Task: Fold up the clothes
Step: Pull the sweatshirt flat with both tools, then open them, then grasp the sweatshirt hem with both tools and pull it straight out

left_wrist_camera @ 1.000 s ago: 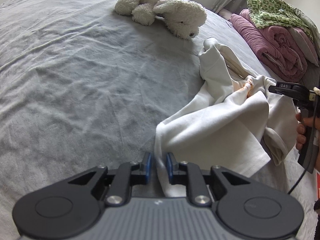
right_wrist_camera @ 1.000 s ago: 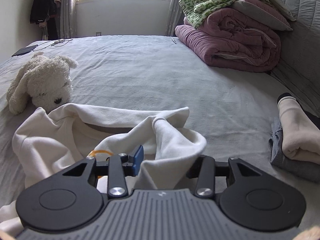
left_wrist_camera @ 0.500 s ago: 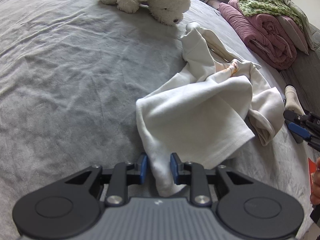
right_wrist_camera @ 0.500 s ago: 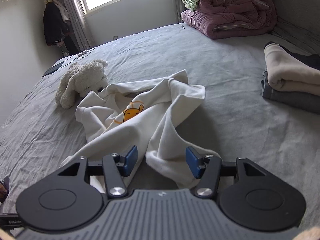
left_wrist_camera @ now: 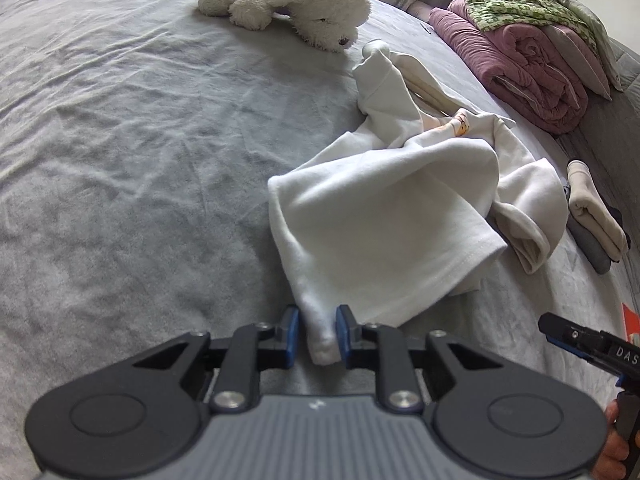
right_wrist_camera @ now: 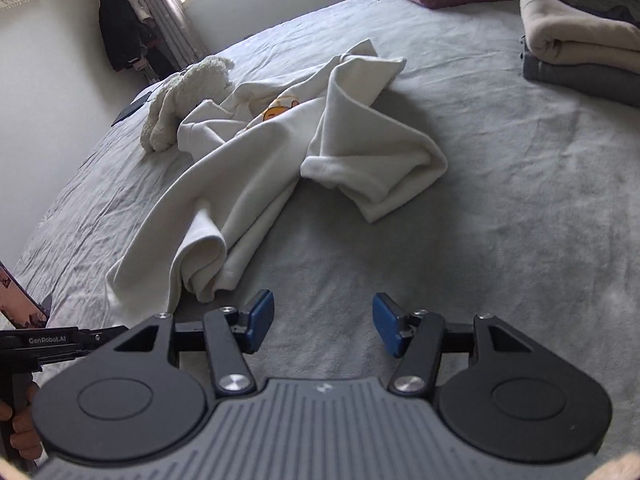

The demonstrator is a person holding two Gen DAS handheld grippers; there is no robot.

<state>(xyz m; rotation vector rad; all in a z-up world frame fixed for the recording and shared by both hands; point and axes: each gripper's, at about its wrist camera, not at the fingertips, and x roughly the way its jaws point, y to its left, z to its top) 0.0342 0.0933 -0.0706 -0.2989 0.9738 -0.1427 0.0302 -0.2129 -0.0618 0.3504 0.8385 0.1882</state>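
A white sweatshirt [left_wrist_camera: 380, 220] with an orange cartoon print lies crumpled on the grey bed sheet [left_wrist_camera: 120, 160]. My left gripper [left_wrist_camera: 316, 334] has the sweatshirt's near hem corner between its blue pads, and its jaws are closing on it. In the right wrist view the sweatshirt [right_wrist_camera: 256, 168] stretches away to the upper left. My right gripper [right_wrist_camera: 323, 328] stands open over bare sheet, just right of the near fold, with nothing between its fingers. Its black tip [left_wrist_camera: 580, 344] also shows low at the right edge of the left wrist view.
A white plush dog [left_wrist_camera: 304, 8] lies beyond the sweatshirt. A folded beige garment on a grey one [right_wrist_camera: 580, 52] sits at the right. A rolled purple duvet under a green patterned cloth [left_wrist_camera: 528, 52] lies at the far right, by the headboard.
My right gripper let go of the sweatshirt fold, drew back to the near side and now hangs wider over bare sheet. The left gripper kept the hem corner and shifted a little.
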